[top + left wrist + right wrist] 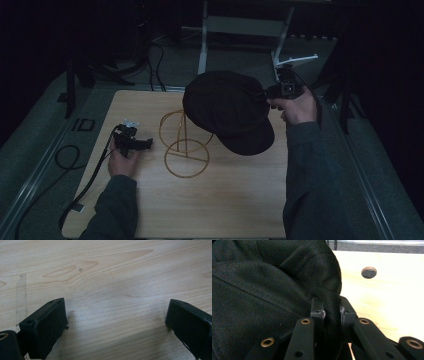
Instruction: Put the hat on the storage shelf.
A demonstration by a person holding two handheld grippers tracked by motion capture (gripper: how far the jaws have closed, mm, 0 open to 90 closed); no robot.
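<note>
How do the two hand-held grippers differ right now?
The left gripper has its jaws wide apart with nothing between them, low over the pale wooden table; the right gripper has its jaws clamped on the black fabric cap, held up beside the golden wire stand. Both have black jaws.

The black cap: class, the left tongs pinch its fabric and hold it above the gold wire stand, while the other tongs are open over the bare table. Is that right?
Not quite: the right tongs, not the left, pinch the black cap, as the right gripper view shows. It hangs over the gold wire stand; the left tongs are open over the bare table.
</note>
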